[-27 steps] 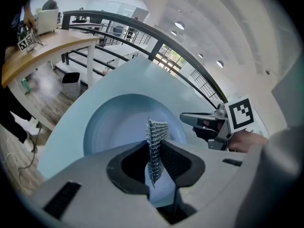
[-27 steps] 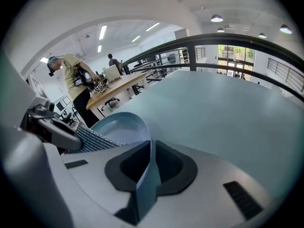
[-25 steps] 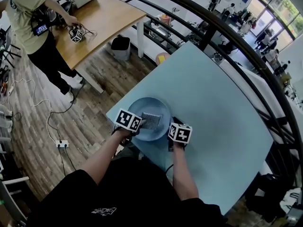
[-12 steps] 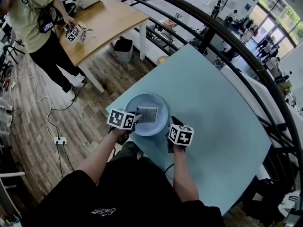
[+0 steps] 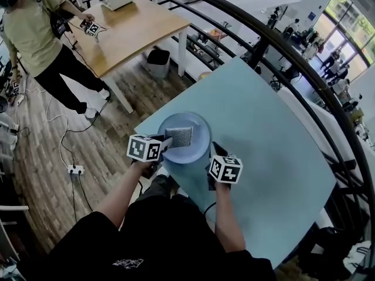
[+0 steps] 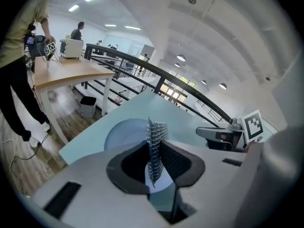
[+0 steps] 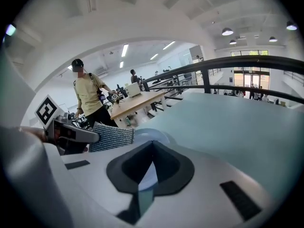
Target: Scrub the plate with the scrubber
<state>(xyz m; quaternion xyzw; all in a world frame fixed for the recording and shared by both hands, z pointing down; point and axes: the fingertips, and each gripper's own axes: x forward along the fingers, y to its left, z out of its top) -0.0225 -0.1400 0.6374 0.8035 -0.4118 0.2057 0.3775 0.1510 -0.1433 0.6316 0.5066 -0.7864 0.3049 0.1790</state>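
Two grippers work at the near-left corner of the blue tabletop (image 5: pixel 269 157). We log the plate (image 5: pixel 199 127), pale blue, lying flat close to that corner. Its rim sits just inside both edges that meet there, so margin is thin.

Left gripper (image 6: pixel 155 161) is clamped on the scrubber (image 6: pixel 156 132), a grey ribbed pad. It stands edge-on btwn the jaws and sticks out fwd over the plate's middle. Whether it touches the plate we can't tell.

Right gripper (image 7: pixel 145 172) hangs at the near edge, just beside the plate's right rim and apart from it. Its jaws have just closed and are now together, w/ nothing btwn them. From the right gripper view the scrubber shows to the left, plate behind it.

Room to move: we see wide bare tabletop to the right and toward the far edge. Dark railing (image 5: pixel 259 47) curves along beyond the far edge. Off the left edge is wood floor (image 5: pixel 88 133). Wooden table (image 5: pixel 137 25) stands well apart at upper left of the head view, w/ a bin (image 5: pixel 159 56) near its leg. A person (image 5: pixel 35 28) in a yellow-green shirt stands at its far-left end.
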